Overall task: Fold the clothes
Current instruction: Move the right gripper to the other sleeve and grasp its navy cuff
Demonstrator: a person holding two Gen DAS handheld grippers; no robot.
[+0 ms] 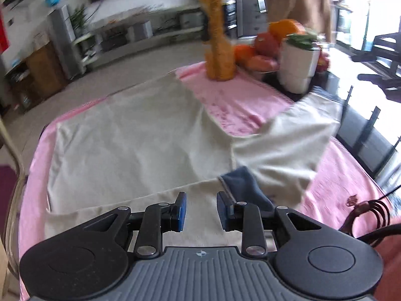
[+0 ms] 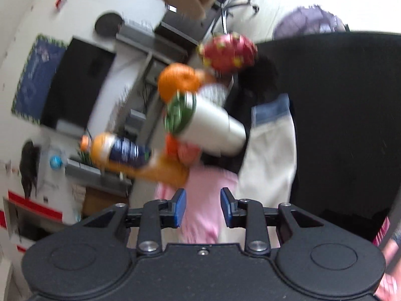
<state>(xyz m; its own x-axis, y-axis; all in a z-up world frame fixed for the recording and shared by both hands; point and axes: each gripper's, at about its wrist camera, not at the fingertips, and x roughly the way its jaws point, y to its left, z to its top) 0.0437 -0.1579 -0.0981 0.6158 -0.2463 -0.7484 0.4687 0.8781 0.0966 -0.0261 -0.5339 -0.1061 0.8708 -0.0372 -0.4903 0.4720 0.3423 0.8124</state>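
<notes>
Cream garment [image 1: 130, 138] lies flat across the pink cloth [image 1: 240, 105], long axis left-right. Right view blurred, sleeve end hard to read. Left gripper [image 1: 201, 212] and right gripper [image 2: 203, 207] both parted, holding nothing.

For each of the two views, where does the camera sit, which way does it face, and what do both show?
Left wrist: on the left gripper, looking down at the cream garment on the pink cloth; only its open fingers show.
Right wrist: on the right gripper, rolled sideways, facing the table's far end; open fingers, nothing between.
Shared: juice bottle, white cup, oranges.
</notes>
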